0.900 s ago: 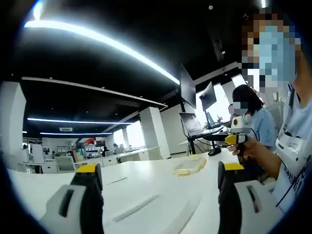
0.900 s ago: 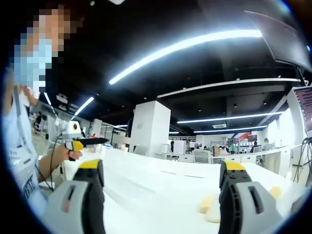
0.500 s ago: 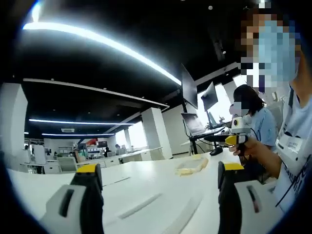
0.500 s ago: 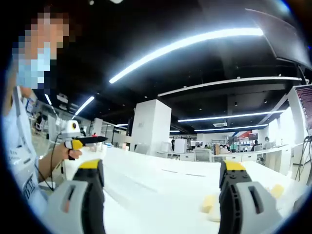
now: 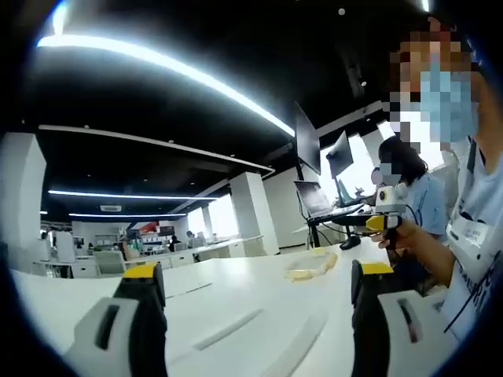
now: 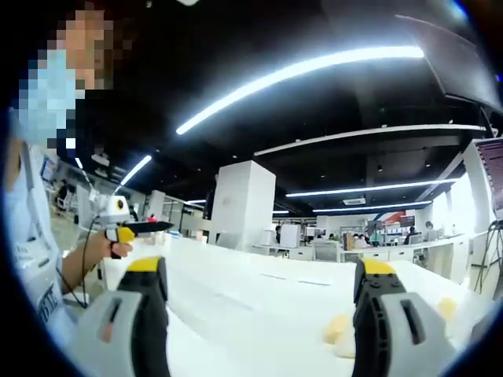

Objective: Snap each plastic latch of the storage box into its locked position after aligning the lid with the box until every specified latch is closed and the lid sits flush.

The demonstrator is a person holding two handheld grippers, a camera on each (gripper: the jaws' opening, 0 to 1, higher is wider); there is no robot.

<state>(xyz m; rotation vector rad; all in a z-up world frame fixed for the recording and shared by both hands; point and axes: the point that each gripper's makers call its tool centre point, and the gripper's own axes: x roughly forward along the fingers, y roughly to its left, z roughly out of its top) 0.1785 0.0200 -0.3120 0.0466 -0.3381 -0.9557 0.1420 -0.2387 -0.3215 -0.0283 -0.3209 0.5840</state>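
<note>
White table [image 5: 259, 314] ahead, both jaws wide and empty, so I'd tilt down, find the box first.

left gripper [image 5: 255, 294] fingers apart, right gripper [image 6: 263, 294] likewise

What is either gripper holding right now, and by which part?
Nothing. The left gripper and right gripper both have their jaws wide apart above the white table, with nothing between them.
</note>
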